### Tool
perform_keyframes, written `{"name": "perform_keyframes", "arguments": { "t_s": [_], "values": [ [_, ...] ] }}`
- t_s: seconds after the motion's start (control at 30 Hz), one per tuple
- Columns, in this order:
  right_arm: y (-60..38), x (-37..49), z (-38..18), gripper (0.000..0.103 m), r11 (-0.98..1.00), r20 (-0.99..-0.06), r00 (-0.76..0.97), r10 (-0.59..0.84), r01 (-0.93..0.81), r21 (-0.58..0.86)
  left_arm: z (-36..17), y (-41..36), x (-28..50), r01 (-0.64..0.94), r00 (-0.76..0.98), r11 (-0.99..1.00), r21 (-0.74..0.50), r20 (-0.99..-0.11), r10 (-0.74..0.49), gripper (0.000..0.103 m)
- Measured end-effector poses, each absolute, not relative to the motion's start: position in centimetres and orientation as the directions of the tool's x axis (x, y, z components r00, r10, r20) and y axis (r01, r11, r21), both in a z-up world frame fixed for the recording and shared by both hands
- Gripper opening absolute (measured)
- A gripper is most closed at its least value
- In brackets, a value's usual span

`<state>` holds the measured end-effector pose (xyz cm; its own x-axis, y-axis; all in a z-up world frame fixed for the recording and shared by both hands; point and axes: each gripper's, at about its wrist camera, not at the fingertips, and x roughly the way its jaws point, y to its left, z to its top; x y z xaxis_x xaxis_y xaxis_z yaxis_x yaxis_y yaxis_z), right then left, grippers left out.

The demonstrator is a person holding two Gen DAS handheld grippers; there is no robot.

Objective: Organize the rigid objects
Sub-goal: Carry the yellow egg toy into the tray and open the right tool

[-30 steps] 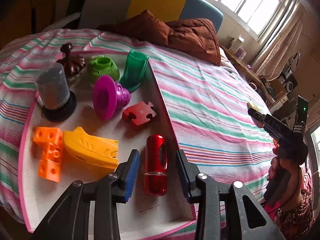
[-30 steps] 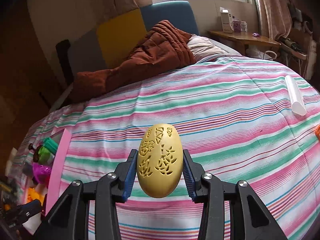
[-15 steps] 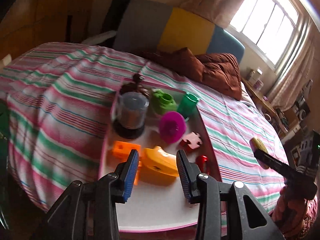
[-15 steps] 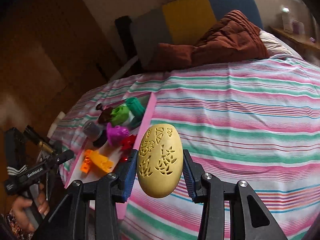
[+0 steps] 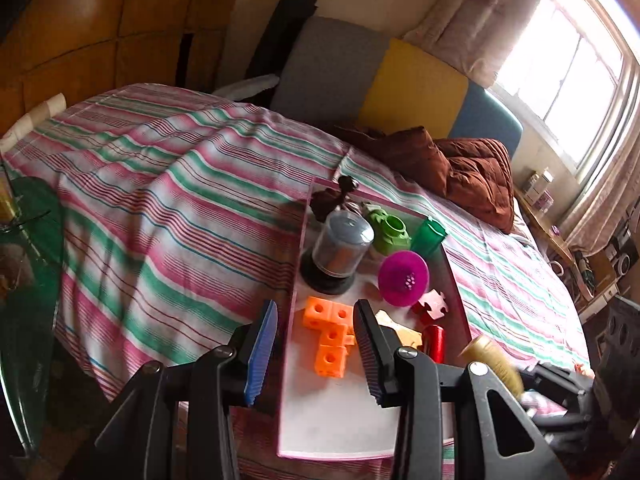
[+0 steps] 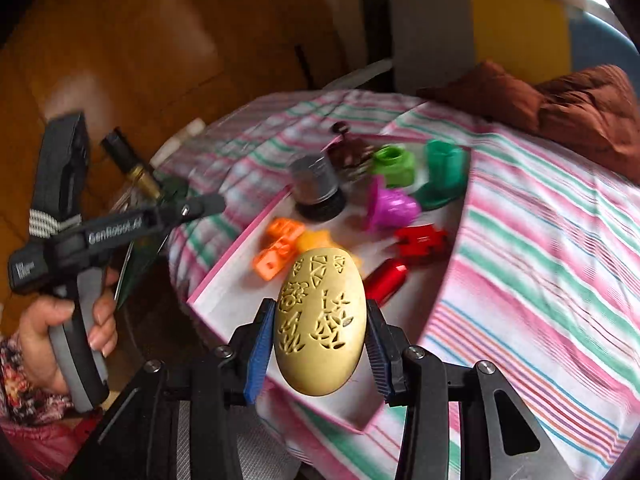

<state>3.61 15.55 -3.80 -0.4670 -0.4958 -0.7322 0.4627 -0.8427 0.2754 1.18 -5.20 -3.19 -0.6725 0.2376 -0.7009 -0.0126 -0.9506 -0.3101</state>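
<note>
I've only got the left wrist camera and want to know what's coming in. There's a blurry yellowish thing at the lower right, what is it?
Observer: A yellow egg-shaped shell with cut-out patterns, clamped upright between the pads of the right hand-held gripper.
Operator: Is it over the tray?
Observer: In the right wrist view it appears in front of the near end of the tray, with bare white floor showing to its left. I cannot tell its height.
Operator: Is my left hand-held gripper in the way?
Observer: Probably not. The left hand-held gripper sits off beyond the tray's pink rim, held by a hand.
</note>
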Motion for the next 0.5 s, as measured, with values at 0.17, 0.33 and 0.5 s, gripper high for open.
{"name": "perform_keyframes", "arguments": {
  "t_s": [0.17, 0.33, 0.5],
  "values": [
    [12.1, 2.8, -5.0, 0.043, -0.799, -0.774, -0.376, -0.509, 0.541, 0.263, -2.9, -6.4, 1.5, 0.019, -0.687, -0.950, -0.313, -0.694, 0.215, 0.040],
    [10.2, 2.2, -5.4, 0.037, -0.774, -0.790, -0.344, -0.508, 0.584, 0.244, -2.8, -7.1, 1.5, 0.036, -0.694, -0.952, -0.304, -0.693, 0.195, 0.040],
    [9.5, 1.7, -5.6, 0.033, -0.785, -0.817, -0.356, -0.453, 0.594, 0.176, -3.0, -7.2, 1.5, 0.036, -0.686, -0.951, -0.306, -0.700, 0.199, 0.040]
  ]
}}
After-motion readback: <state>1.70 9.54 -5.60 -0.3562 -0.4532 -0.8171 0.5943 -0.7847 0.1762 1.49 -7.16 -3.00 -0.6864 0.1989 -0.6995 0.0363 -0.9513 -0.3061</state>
